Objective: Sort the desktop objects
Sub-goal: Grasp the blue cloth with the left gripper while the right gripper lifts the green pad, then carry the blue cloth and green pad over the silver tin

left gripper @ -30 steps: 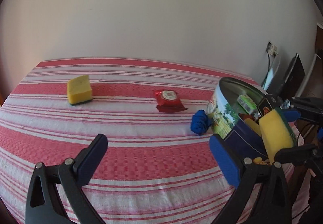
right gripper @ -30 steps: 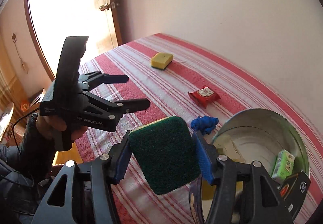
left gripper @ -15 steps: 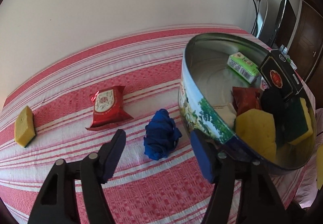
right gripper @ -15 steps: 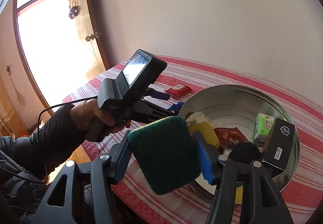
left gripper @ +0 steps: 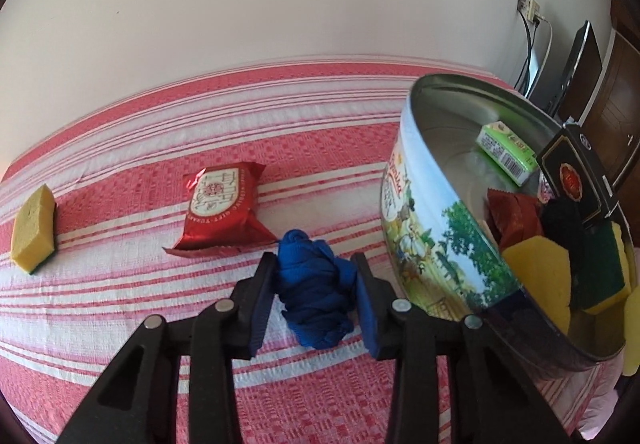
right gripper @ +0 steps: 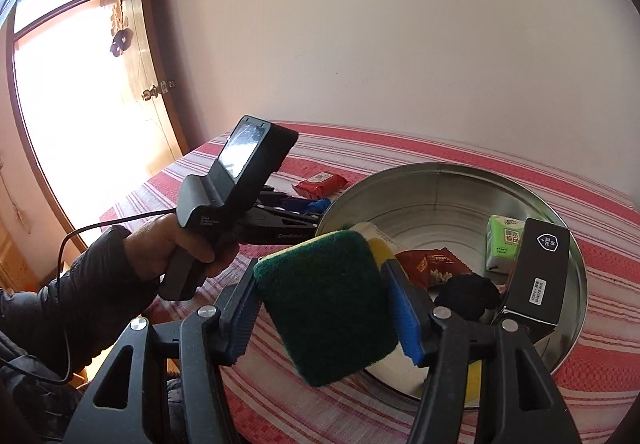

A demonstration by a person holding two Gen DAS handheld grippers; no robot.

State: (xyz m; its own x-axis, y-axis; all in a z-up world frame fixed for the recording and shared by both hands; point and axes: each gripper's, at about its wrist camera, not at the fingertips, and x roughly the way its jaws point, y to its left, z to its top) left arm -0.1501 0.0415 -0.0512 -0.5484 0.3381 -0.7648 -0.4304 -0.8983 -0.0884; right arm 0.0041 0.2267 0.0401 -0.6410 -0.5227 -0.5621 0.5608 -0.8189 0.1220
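My left gripper is closed on a crumpled blue cloth lying on the striped tablecloth, just left of a round metal tin. My right gripper is shut on a green-and-yellow sponge, held above the tin's near rim. The tin holds a green pack, a black box, a red packet, a dark round thing and sponges. A red snack packet and a yellow sponge lie on the table to the left.
The table meets a white wall at the back. A dark monitor and cables stand at the far right. In the right wrist view, the hand holding the left gripper is left of the tin, and a bright doorway lies beyond.
My left gripper moved forward to the blue cloth and closed on it. My right gripper, still holding the sponge, moved over the tin.
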